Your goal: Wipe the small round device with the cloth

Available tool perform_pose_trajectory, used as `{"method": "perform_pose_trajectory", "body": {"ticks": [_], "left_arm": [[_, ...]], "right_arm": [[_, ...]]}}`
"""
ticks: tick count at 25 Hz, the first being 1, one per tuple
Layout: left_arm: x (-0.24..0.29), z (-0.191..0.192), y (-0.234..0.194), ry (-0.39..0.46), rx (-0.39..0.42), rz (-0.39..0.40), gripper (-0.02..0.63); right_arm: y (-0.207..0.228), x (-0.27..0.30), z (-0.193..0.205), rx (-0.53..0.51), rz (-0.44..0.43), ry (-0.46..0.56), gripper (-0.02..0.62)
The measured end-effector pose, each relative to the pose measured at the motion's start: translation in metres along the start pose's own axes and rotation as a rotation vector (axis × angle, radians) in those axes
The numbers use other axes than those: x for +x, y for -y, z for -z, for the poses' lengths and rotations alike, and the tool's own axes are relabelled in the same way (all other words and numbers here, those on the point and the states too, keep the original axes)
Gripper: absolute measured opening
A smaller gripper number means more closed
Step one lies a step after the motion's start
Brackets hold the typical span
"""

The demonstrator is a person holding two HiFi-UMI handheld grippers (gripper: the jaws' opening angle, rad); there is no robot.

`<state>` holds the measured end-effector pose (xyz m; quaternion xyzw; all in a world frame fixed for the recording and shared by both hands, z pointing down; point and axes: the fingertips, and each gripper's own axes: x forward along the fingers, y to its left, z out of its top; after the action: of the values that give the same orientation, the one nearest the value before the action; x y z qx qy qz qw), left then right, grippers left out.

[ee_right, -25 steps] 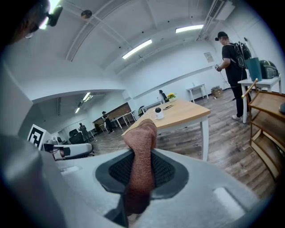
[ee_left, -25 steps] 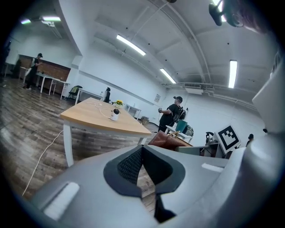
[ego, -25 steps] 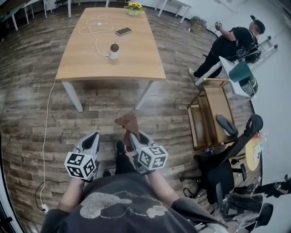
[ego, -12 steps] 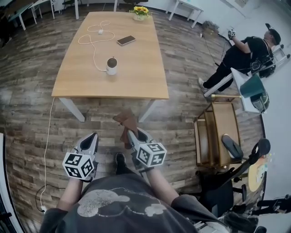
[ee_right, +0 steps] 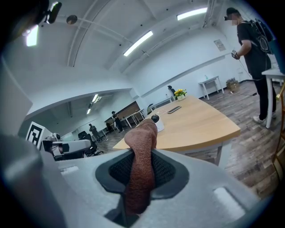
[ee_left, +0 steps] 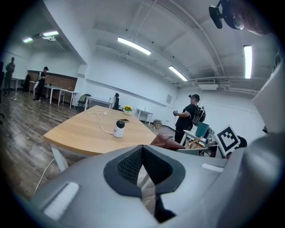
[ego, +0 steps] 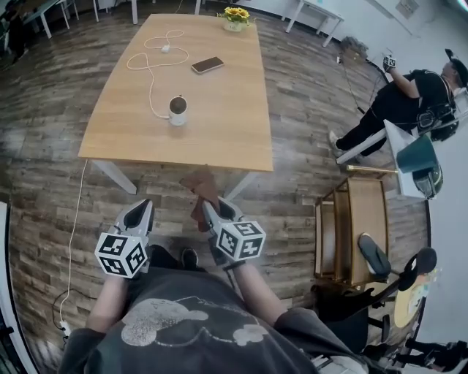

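Observation:
The small round white device (ego: 178, 110) stands on the wooden table (ego: 219, 124), with a white cable running from it; the left gripper view also shows the device (ee_left: 119, 128), and so does the right gripper view (ee_right: 156, 121). My right gripper (ego: 210, 207) is shut on a brown cloth (ego: 200, 188), which sticks up between the jaws (ee_right: 141, 160). My left gripper (ego: 140, 211) is shut with nothing in it (ee_left: 142, 162). Both are held over the floor, short of the table's near edge.
A phone (ego: 208, 65), a coiled white cable (ego: 157, 55) and a pot of yellow flowers (ego: 235, 16) lie farther back on the table. A wooden cart (ego: 351, 226) and office chair (ego: 376, 281) stand at the right. A person (ego: 409, 98) stands at the far right.
The table has come nearer and lower in the head view as I moved toward it. Both grippers rose slightly, the cloth still in the right one.

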<state>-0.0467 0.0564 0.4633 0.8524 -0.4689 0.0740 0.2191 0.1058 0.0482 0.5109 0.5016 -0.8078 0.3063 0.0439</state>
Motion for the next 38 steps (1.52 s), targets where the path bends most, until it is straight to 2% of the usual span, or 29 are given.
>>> {"method": "perform_pose_trajectory", "body": {"ticks": [6,10,19,23,30,38], "left_arm": [[0.03,-0.012,-0.028,-0.003,-0.015,0.0,0.018],[0.065,-0.023,-0.047,-0.013,-0.021,0.029,0.018],[0.151,-0.075,-0.09,-0.005,0.056,0.094,0.018],[0.175,-0.094,-0.111,-0.006,0.06,0.113,0.018],[0.199,-0.101,-0.142,-0.038,0.038,0.147,0.018],[0.214,-0.101,-0.166,-0.074,0.029,0.164,0.018]], "right_arm": [[0.004,0.03,-0.008,-0.011,-0.001,-0.035,0.075],[0.014,0.052,-0.03,-0.035,0.027,-0.016,0.075],[0.031,0.136,-0.095,-0.074,0.065,0.01,0.075],[0.032,0.178,-0.116,-0.101,0.075,-0.006,0.074],[0.044,0.239,-0.107,-0.087,0.125,-0.101,0.075],[0.053,0.268,-0.079,-0.082,0.169,-0.223,0.077]]}}
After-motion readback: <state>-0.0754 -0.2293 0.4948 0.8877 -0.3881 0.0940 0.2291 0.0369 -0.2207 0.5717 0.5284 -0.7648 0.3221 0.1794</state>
